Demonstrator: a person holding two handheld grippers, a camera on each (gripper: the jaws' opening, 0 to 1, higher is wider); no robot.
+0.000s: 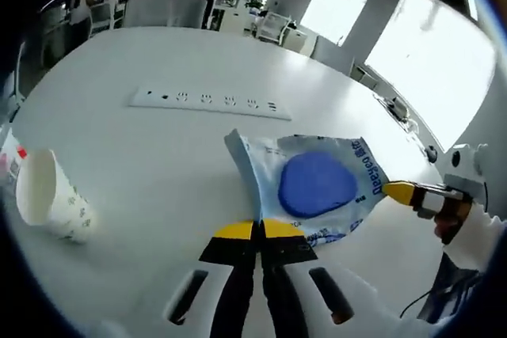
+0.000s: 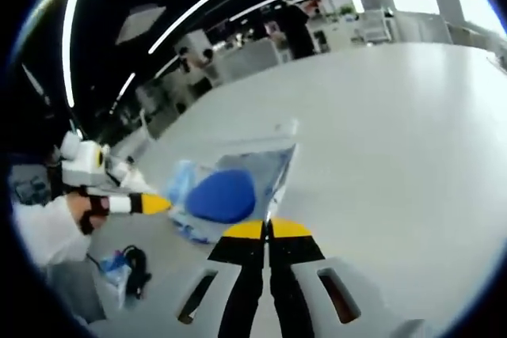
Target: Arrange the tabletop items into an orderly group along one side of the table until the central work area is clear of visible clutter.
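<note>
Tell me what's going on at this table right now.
A person is tidying a white table with a gripper in each hand. Both grippers are pinched shut on opposite edges of a clear plastic bag holding a blue pad: the left gripper on one edge, the right gripper on the other. A paper cup lies on its side nearby, untouched, and a power strip is set into the tabletop.

Clear pouch [image 1: 317, 184] w/ blue print along edge, approx "DeHeco" (rest too small to read).
</note>
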